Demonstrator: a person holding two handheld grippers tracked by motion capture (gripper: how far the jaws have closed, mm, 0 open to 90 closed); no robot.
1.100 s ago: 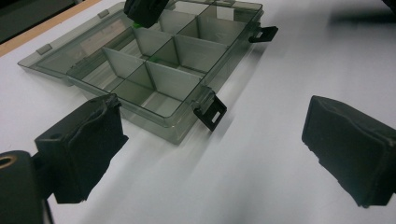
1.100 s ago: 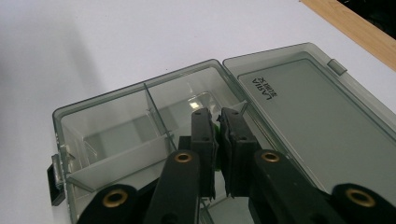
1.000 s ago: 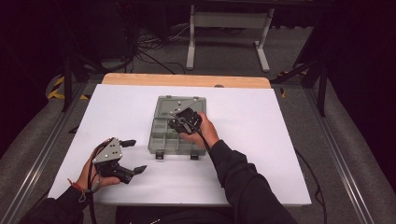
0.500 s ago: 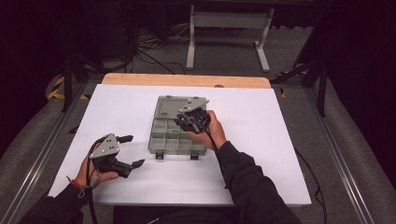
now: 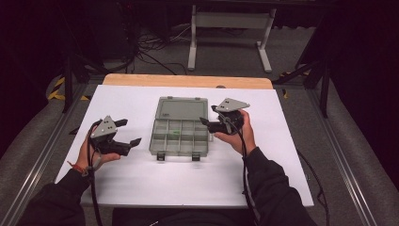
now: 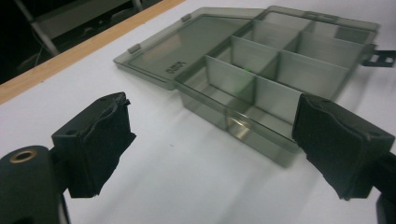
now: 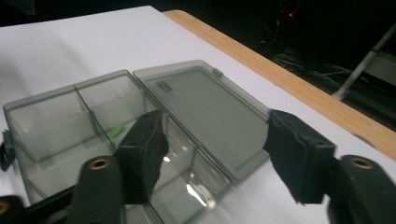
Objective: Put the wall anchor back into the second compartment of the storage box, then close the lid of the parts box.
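Observation:
A smoky clear compartment box [image 5: 180,139] lies open mid-table, its lid [image 5: 183,108] folded flat behind it. A small green piece [image 5: 174,133] rests in one compartment, also visible in the left gripper view [image 6: 246,70] and the right gripper view [image 7: 116,130]. My left gripper [image 5: 128,133] hovers left of the box, open and empty; its jaws have just been closing a little. My right gripper [image 5: 209,115] sits at the box's right edge, its jaws have just been opening, and nothing is between them. Both pairs of black pads [image 6: 100,140] [image 7: 294,156] stand apart over the box.
The white table top [image 5: 282,155] has bare room in front of the box and on both sides. A wooden strip [image 5: 188,81] edges the far side. Beyond it stand a metal stand [image 5: 230,21] and cables on the floor.
My right gripper has moved right, from above the box's compartments to its right edge, and its jaws have opened. My left gripper has shifted a little farther from the person.

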